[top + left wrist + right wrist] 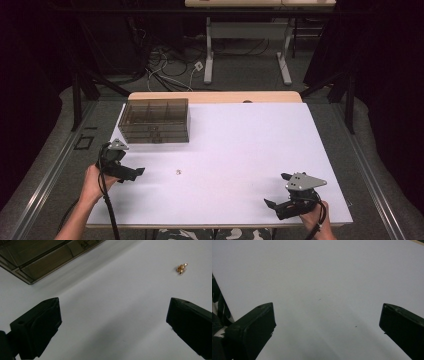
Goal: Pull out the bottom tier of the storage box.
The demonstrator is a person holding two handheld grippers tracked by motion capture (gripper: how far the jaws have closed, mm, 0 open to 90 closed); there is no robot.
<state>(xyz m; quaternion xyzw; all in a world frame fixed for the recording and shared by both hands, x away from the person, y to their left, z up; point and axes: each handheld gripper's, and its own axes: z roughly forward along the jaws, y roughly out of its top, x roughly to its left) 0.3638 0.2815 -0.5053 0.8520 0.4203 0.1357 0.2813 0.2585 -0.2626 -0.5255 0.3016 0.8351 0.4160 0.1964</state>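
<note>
A white tabletop [240,150] is seen from above, with a person's forearms entering from its near edge, each hand holding a two-jaw gripper. The left gripper [136,173] sits near the left edge, its jaws spread wide and holding nothing. The right gripper [276,192] rests by the near right corner, jaws likewise spread and empty, facing bare white surface.

A small gold-coloured piece [178,171], perhaps an earring or charm, lies alone on the tabletop, left of centre. It is just to the right of the left gripper and well apart from the right one, so the left hand is clearly the nearer. In the left gripper view the gold piece [182,267] lies ahead and off to the right, beyond the right-hand jaw rather than between the two. It looks slightly elongated, but it is too small to tell its long axis or which way it points.

A smoky, see-through compartment box [155,120] stands at the far left corner, beyond the left gripper.
</note>
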